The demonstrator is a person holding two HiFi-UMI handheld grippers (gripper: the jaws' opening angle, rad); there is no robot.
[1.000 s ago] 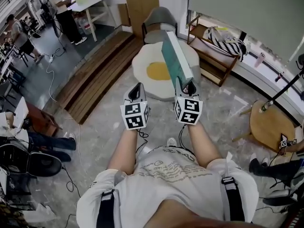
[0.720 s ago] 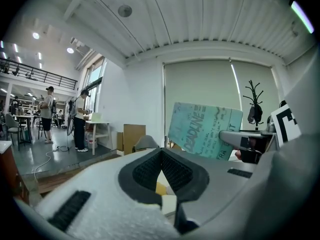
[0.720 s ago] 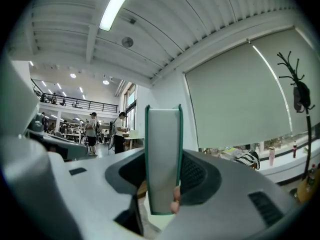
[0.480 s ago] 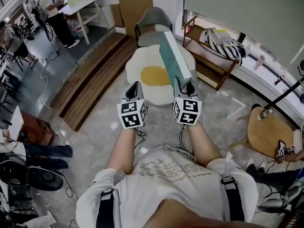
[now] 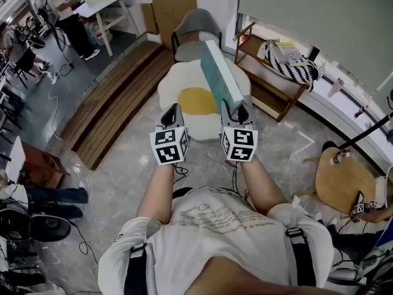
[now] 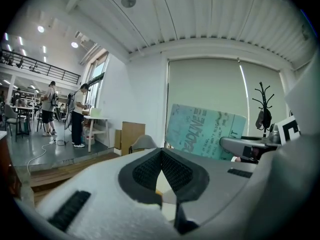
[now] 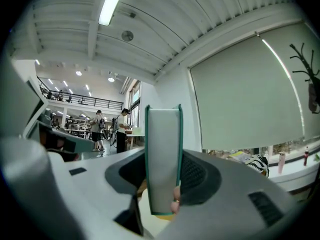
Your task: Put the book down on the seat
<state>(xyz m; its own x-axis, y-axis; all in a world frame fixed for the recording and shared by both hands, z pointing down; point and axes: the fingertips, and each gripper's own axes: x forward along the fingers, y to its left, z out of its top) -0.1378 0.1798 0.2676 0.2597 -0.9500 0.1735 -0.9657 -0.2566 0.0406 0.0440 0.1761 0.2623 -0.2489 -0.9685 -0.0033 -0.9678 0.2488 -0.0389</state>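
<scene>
A teal-covered book [image 5: 220, 74] stands on edge, upright, with my right gripper [image 5: 236, 108] shut on its lower end. In the right gripper view its white page edge [image 7: 163, 154] fills the gap between the black pads [image 7: 196, 176]. The seat is a low white cushion shaped like a fried egg with a yellow centre [image 5: 195, 98], on the floor just ahead of both grippers. My left gripper [image 5: 172, 109] is beside the right one, its tips together and holding nothing. In the left gripper view [image 6: 161, 153] the book's cover [image 6: 202, 131] shows to the right.
A grey chair [image 5: 195, 31] and a cardboard sheet [image 5: 168, 8] stand behind the seat. A wooden shelf holding a striped bag [image 5: 290, 57] is at the right, a round wooden stool [image 5: 342, 182] nearer right, a wooden step platform [image 5: 110, 100] at the left. People stand at a far-left table [image 5: 61, 11].
Both grippers and the book have come nearer to the egg-shaped seat, which now lies closer below them in the head view. The grip on the book is unchanged.
</scene>
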